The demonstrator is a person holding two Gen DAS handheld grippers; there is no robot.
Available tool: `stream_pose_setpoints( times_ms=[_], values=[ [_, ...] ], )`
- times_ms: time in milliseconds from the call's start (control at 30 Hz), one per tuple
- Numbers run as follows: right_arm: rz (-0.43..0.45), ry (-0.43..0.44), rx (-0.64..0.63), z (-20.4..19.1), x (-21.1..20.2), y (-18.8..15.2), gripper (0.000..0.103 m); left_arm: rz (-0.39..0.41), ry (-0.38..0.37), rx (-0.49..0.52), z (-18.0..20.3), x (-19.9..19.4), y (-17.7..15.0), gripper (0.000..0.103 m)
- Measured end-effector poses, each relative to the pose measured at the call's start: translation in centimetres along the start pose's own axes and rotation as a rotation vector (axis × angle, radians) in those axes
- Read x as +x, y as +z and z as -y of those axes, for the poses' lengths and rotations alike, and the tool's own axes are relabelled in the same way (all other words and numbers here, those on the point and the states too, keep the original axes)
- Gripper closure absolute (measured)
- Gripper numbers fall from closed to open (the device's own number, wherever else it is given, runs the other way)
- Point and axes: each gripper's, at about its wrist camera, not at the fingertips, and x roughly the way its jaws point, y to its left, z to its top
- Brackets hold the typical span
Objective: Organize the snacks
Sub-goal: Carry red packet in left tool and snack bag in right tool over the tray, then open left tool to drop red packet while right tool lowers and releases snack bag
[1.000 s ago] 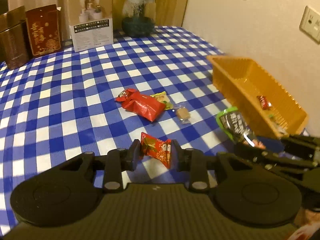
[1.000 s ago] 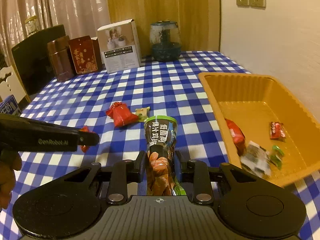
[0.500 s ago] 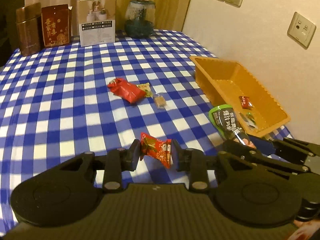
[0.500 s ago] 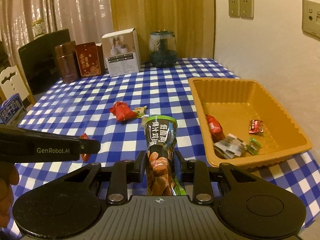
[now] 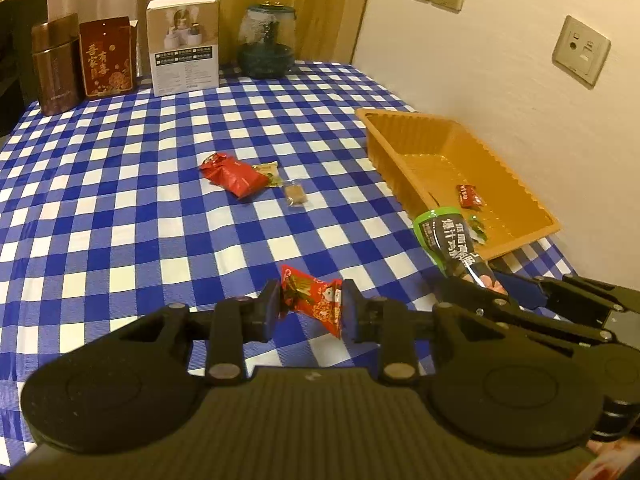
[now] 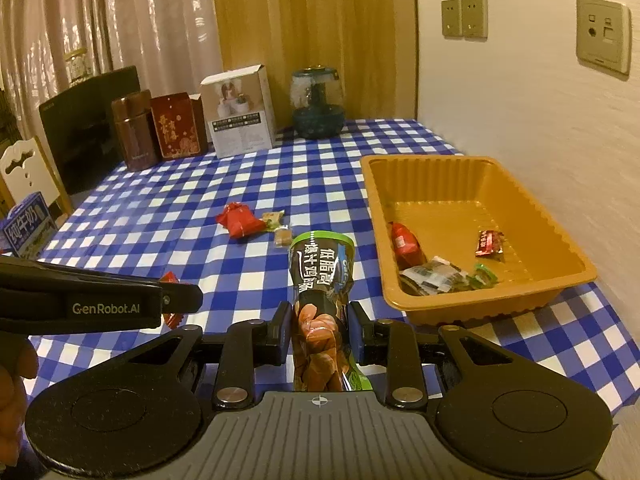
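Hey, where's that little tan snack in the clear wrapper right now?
The tan snack lies mid-table on the checked tablecloth, just right of the red packet and left of the orange tray.

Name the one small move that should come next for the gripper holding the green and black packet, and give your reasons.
Probably carry the green and black packet rightward over the orange tray before letting go. The right gripper is shut on it, clear of the tablecloth and short of the tray, where other snacks already lie.

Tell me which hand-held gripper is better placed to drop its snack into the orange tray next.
Right. The right hand-held gripper holds its green-and-black snack packet beside the orange tray; the left hand-held gripper, with a red candy, sits farther away.
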Motion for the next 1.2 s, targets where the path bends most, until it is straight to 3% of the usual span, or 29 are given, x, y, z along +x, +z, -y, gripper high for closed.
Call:
stream_pose_setpoints(
  times_ms=[600,1200],
  values=[
    [0.06,-0.076,0.049,4.2,-2.8,2.1,0.073,0.038,-0.092,0.068,5.5,0.1,2.3,0.074],
    [0.066,-0.162,0.094,13.0,-0.3,5.4,0.073,0.052,-0.186,0.153,11.5,4.7,6.8,0.074]
  ],
)
